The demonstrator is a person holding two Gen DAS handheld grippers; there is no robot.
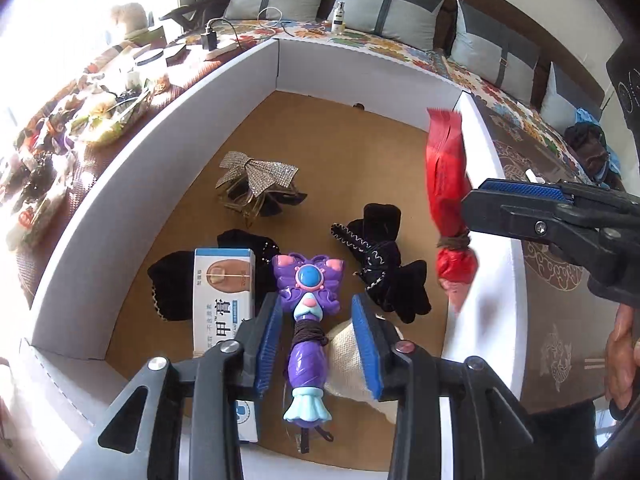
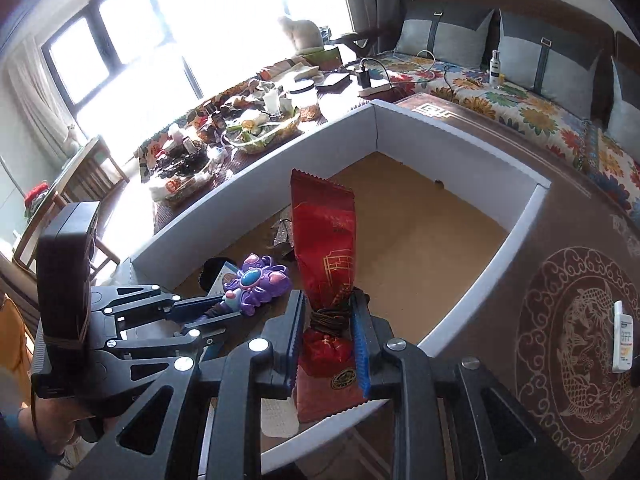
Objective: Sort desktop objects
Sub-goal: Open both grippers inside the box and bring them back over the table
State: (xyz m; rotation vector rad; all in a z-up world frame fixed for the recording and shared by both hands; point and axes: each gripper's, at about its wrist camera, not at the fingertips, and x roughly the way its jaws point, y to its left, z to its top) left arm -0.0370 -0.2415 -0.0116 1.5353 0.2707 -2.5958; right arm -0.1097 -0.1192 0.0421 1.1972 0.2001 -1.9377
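So we've got a big white-walled box (image 1: pixel 120 184) with a brown cardboard floor filling most of both views, sitting on a dark patterned table (image 2: pixel 576 320). Behind it at 12 o'clock runs a sofa with grey cushions (image 1: pixel 392 12), and off at 10 o'clock there's a cluttered spread of snacks and jars (image 2: pixel 256 128).

Inside the box we see a sparkly silver bow (image 1: pixel 256 178) around 11 o'clock of the floor centre, a dark embroidered fabric piece (image 1: pixel 380 260) near 3 o'clock, and a white ointment carton (image 1: pixel 224 300) at 8 o'clock lying on another black cloth.

Our right gripper (image 2: pixel 326 332) is clamped on a red snack packet (image 2: pixel 324 240), pinching it right at the brown band wrapped round it; the packet stands upright over the box's near wall at 6 o'clock in the right wrist view.

Our left gripper (image 1: pixel 316 344) has its blue pads either side of a purple butterfly wand (image 1: pixel 308 300). From the left wrist there's a gap each side, so we can't tell if it's actually gripping. The wand hovers over the box's near end.
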